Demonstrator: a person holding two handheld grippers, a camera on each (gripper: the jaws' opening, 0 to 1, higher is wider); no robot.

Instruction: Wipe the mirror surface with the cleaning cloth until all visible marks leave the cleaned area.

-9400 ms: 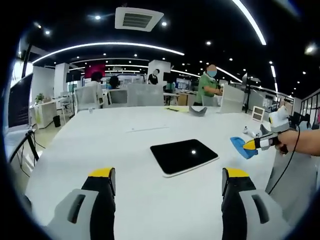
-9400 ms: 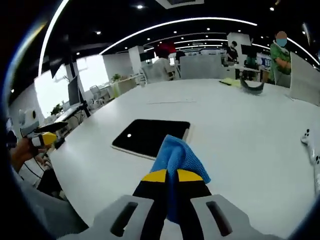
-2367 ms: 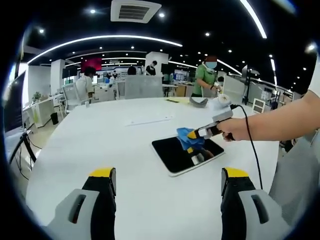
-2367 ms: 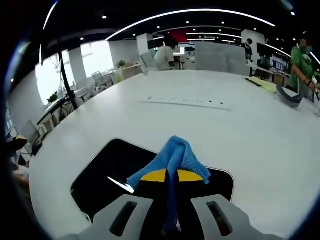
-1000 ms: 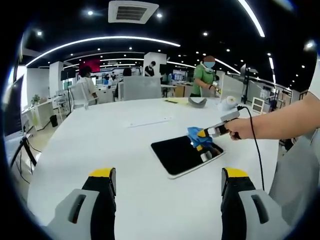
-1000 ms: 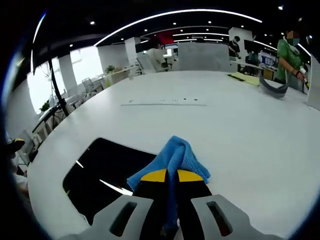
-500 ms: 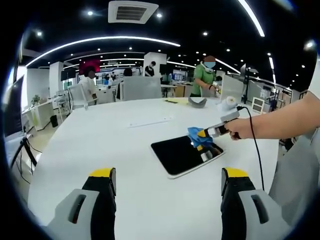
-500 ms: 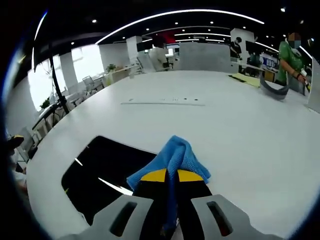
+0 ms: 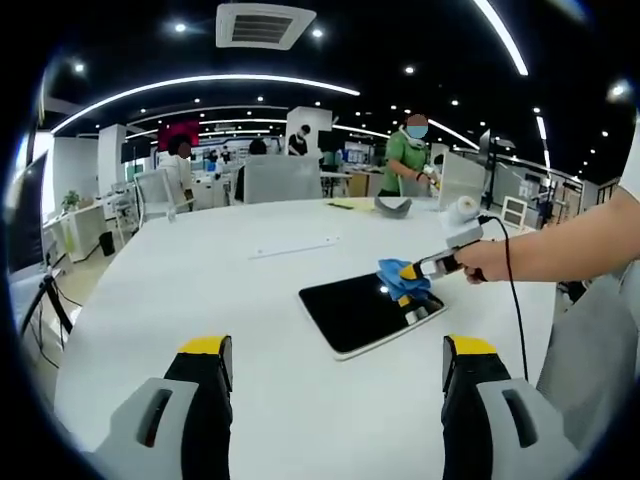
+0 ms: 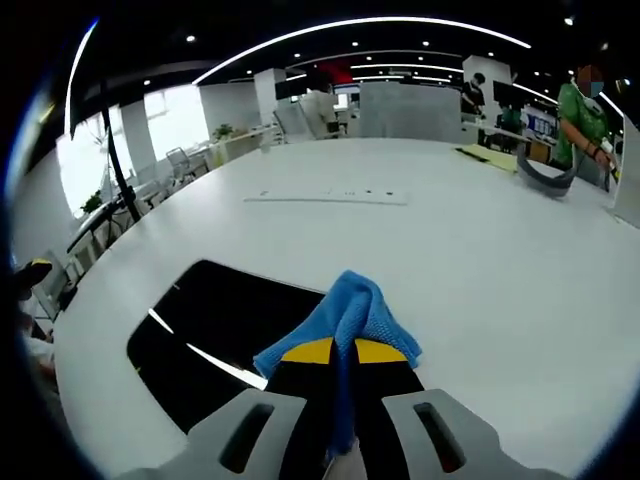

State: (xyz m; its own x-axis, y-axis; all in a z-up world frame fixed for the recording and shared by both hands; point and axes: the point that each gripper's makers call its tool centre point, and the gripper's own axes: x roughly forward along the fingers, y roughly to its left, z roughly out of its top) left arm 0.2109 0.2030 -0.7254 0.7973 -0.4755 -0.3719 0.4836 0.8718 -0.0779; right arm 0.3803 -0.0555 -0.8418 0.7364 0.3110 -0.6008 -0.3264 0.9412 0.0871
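While the left gripper point(image 9: 333, 362) is held with jaws wide apart over the white table point(image 9: 180, 290), the flat black rounded-rectangle mirror point(image 9: 355, 310) is seen ahead, the right gripper point(image 9: 414, 270) pressing a crumpled blue cleaning cloth point(image 9: 400, 276) onto its far right edge. From the right gripper view, the cloth point(image 10: 345, 325) is clamped between closed jaws (yellow tips), touching the mirror point(image 10: 225, 325).

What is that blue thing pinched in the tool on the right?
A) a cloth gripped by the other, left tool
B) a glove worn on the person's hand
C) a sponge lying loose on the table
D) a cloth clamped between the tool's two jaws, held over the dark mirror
D: the blue cloth is pinched in the shut right gripper, over the far end of the dark mirror, while the left gripper stands open and empty.
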